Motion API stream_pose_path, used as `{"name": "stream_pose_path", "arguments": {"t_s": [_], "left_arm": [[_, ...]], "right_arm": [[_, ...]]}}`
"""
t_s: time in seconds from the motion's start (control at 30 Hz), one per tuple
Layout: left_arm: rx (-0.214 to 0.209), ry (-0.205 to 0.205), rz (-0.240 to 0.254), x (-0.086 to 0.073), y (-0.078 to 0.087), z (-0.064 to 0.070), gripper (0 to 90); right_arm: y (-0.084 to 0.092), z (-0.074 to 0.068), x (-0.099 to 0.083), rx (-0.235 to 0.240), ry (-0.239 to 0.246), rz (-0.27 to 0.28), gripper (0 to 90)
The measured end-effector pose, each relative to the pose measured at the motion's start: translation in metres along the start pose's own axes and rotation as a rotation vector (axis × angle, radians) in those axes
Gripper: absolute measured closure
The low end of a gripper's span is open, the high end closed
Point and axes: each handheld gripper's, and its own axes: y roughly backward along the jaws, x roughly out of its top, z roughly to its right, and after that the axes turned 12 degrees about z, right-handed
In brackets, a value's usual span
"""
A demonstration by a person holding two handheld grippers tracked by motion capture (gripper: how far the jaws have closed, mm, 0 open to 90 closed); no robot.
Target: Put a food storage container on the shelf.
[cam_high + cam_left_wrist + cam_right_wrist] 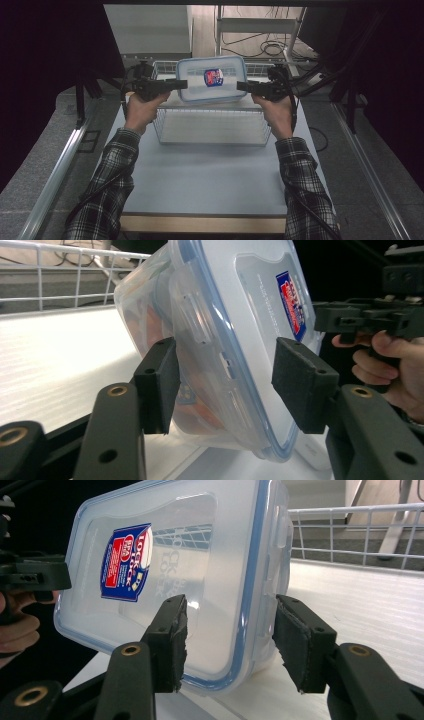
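A clear plastic food box [212,77] with a blue-rimmed lid and a red and blue label stands tilted on its long edge over a wire basket [215,136]. My left gripper [184,84] reaches its left end and my right gripper [240,86] its right end. In the left gripper view the box [225,315] sits between the jaws of the left gripper [227,385]; the lid-side pad [300,385] looks just off the lid. In the right gripper view the right gripper [227,640] is shut on the rim of the box [200,555].
The box's lower edge is close to a white board [60,355] inside the basket; I cannot tell whether it touches. Wire walls [350,530] rise behind. The grey table [210,175] stretches toward me. Dark curtains and metal rails flank both sides.
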Motion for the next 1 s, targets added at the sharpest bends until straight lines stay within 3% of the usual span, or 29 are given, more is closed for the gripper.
{"name": "stream_pose_path", "arguments": {"t_s": [0.1, 0.17, 0.23, 0.3, 0.4, 0.53, 0.77, 1.0], "left_arm": [[0.019, -0.016, -0.013, 0.0016, -0.0021, 0.0013, 43.1], [0.076, -0.055, -0.013, 0.002, -0.0027, 0.0027, 40.9], [0.095, -0.077, -0.027, 0.0014, -0.0043, 0.0031, 40.6], [0.104, -0.069, -0.006, 0.0009, -0.0052, 0.0016, 41.6], [0.099, -0.073, -0.017, 0.0032, -0.0062, 0.0008, 42.2], [0.126, -0.099, -0.018, 0.0053, -0.0075, 0.0032, 42.0], [0.121, -0.078, -0.012, 0.0052, -0.007, 0.0012, 42.0], [0.13, -0.097, -0.018, 0.0045, -0.0076, 0.0064, 41.7]], "right_arm": [[0.0001, -0.0007, -0.0002, -0.004, 0.002, 0.001, 48.2], [-0.0004, -0.0008, -0.0008, -0.004, 0.002, 0.002, 47.3], [-0.0013, -0.0008, -0.0014, -0.008, -0.001, -0.007, 45.9], [-0.001, -0.0002, 0.0002, -0.02, -0.011, 0.026, 49.3], [-0.002, -0.001, 0.0011, -0.03, -0.005, 0.023, 49.3], [-0.002, -0.0028, 0.0019, -0.041, 0.003, 0.02, 49.4], [-0.0013, -0.0084, 0.0032, -0.064, 0.037, 0.01, 51.0], [-0.0012, -0.0072, 0.0033, -0.059, 0.029, 0.008, 50.8]]}}
